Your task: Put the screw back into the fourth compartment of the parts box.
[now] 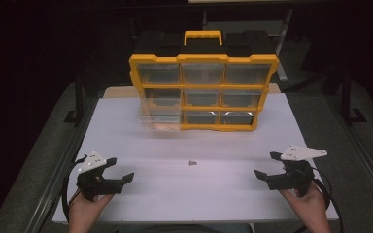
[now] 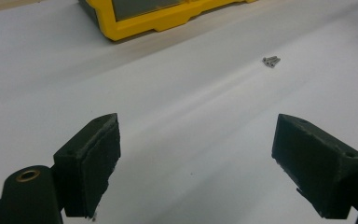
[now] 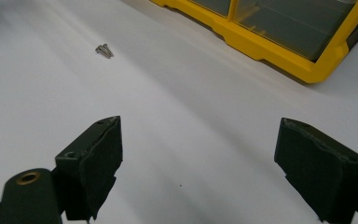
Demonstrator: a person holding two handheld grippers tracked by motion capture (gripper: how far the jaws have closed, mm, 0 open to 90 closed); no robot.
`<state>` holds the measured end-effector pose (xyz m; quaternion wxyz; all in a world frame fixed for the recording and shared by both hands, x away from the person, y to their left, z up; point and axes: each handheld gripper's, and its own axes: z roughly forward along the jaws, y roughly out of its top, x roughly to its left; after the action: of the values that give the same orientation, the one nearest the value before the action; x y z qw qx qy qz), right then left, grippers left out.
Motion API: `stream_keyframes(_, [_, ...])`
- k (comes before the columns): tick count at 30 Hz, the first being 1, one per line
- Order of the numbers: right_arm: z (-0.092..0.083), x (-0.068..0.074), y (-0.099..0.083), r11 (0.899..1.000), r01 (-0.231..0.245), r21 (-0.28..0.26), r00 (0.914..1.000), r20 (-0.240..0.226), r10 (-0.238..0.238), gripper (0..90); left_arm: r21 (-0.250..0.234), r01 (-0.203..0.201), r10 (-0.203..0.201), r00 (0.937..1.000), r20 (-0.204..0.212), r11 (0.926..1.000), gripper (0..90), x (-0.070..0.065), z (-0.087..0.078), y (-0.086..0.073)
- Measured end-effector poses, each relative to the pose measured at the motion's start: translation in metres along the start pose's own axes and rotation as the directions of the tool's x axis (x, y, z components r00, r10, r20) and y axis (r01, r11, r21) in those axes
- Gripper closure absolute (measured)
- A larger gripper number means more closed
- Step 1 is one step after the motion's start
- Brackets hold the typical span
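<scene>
High view alone: organizer's (image 1: 203, 92) protruding bottom-left drawer (image 1: 161, 120)

At the lower left of the high view, the left tongs (image 1: 118, 169) are matte black with angular wedge-shaped jaws, topped by a pale grey three-cornered plate dotted with small dark holes. A black cable loops from them beside the hand (image 1: 85, 206). At the lower right, the right tongs (image 1: 268, 166) match, with their own grey plate and black cable. Close up, each jaw carries a rough, chipped black pad, and a brass-ringed hole sits at the lower left.
</scene>
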<state>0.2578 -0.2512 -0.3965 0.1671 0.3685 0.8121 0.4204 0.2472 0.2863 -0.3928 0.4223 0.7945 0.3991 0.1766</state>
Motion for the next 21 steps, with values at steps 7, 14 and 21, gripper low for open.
stream_keyframes(7, [0.003,-0.001,0.001,1.0,-0.007,0.011,0.9999,-0.013,0.007,14.3,0.002,0.002,-0.002,1.0,-0.003,1.0,15.0,0.0,0.0,0.0])
stream_keyframes(14, [0.005,-0.001,0.004,1.0,-0.008,0.022,0.9996,-0.027,0.009,14.3,0.003,-0.001,0.001,1.0,-0.007,1.0,15.0,0.0,0.0,0.0])
stream_keyframes(21, [0.007,0.0,0.011,0.999,-0.007,0.032,0.9988,-0.049,0.008,14.3,0.02,-0.035,0.035,0.9994,-0.008,0.9992,15.0,0.0,0.001,0.0])
